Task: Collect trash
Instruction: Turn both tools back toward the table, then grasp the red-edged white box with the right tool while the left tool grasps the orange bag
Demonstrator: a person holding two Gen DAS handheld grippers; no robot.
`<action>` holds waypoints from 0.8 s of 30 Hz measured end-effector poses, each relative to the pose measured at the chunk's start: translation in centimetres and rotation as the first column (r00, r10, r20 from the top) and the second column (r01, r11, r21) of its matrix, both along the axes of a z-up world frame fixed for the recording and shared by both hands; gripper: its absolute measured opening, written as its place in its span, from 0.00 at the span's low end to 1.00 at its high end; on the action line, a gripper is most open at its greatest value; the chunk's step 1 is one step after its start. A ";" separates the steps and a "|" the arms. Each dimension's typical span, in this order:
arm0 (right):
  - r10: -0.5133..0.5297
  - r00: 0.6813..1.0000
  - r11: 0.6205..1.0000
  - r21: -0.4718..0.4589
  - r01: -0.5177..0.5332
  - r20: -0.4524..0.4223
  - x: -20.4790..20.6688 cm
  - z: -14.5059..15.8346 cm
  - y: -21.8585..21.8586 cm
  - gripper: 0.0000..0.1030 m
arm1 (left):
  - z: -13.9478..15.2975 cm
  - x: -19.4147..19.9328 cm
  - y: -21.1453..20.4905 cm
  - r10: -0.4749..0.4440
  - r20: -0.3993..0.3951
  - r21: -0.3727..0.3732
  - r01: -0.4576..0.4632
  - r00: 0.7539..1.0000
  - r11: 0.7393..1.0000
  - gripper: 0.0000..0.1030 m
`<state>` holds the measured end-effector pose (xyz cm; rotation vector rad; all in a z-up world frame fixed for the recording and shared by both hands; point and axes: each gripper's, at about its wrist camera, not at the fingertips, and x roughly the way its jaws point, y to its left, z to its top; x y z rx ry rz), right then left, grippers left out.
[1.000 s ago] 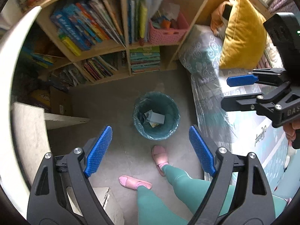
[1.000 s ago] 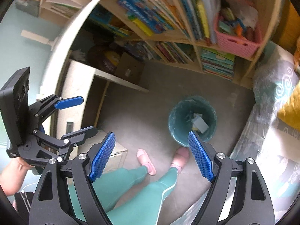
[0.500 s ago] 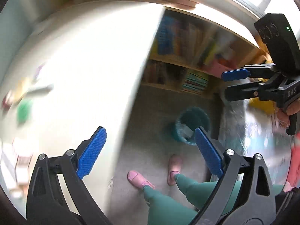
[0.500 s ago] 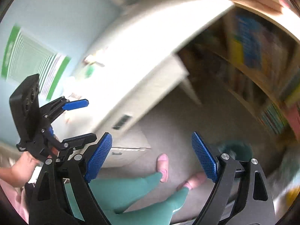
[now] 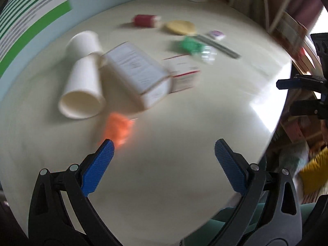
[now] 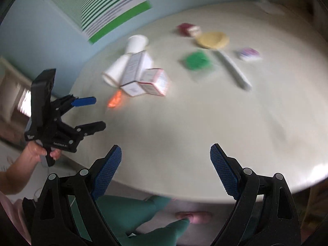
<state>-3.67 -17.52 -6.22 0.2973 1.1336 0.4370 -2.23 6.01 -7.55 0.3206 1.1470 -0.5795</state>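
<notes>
Both views are motion-blurred and look down on a white round table (image 5: 174, 143) (image 6: 205, 127) strewn with trash. Two white paper cups (image 5: 82, 86) (image 6: 123, 65) lie beside a white carton (image 5: 137, 71) (image 6: 135, 69) and a red-trimmed box (image 5: 182, 75) (image 6: 155, 80). An orange scrap (image 5: 117, 129) (image 6: 114, 100) lies nearest. A green wrapper (image 5: 190, 45) (image 6: 196, 60) lies farther back. My left gripper (image 5: 164, 162) is open and empty over the table; it also shows in the right wrist view (image 6: 90, 112). My right gripper (image 6: 166, 164) is open and empty, seen also at the left wrist view's right edge (image 5: 295, 94).
A red item (image 5: 145, 20) (image 6: 187, 28), a yellow disc (image 5: 180, 27) (image 6: 213, 40), a long pen-like stick (image 5: 217, 45) (image 6: 233, 69) and a small purple packet (image 5: 216, 34) (image 6: 249, 54) lie at the back. A green striped poster (image 6: 96, 6) hangs on the blue wall. Shelves (image 5: 287, 24) stand right.
Both grippers swung up and left from the floor bin and bookshelf onto the round table. Both stayed open and empty.
</notes>
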 end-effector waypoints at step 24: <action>0.387 0.922 0.847 -0.394 -0.356 0.001 13.3 -4.0 10.2 0.72 | -5.7 5.7 4.5 -0.013 -0.061 0.050 0.017 0.998 0.999 0.69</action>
